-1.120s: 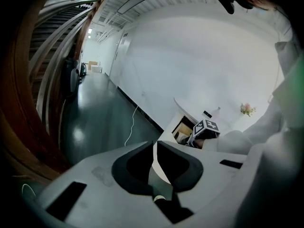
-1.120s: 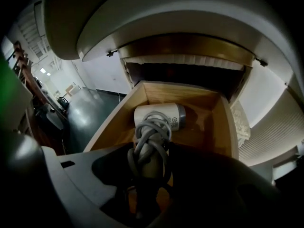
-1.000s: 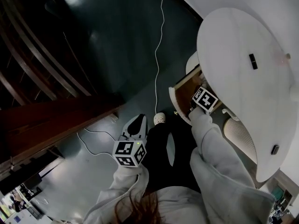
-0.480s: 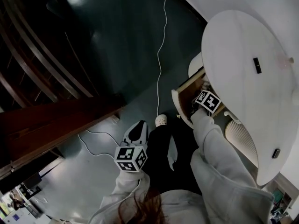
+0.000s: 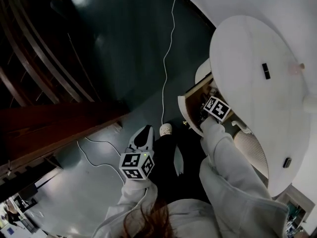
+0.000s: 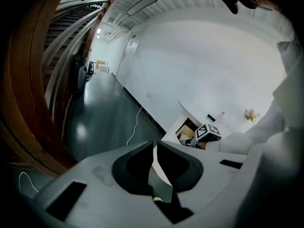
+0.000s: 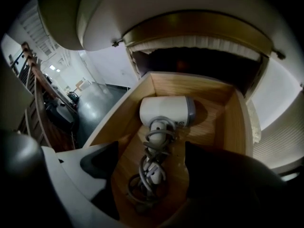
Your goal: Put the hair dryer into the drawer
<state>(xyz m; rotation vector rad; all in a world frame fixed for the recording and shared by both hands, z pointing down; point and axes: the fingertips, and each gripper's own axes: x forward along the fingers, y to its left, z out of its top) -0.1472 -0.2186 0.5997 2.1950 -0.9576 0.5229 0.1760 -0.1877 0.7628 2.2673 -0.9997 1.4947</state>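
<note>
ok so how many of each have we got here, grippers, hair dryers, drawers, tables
grippers: 2 (left gripper shut and empty; right gripper with jaws that have just been opening, the hair dryer lying loose between them)
hair dryer: 1
drawer: 1, open, wooden
table: 1, round, white
total: 5

Hair dryer (image 7: pixel 166 110): white body, grey band at right end. Cord (image 7: pixel 151 172): grey. Drawer (image 7: pixel 223 127): brown wood grain. Tabletop (image 5: pixel 252 83): white. Floor (image 5: pixel 124 48): dark grey-green. Marker cube (image 5: pixel 134 165): black-and-white squares.
</note>
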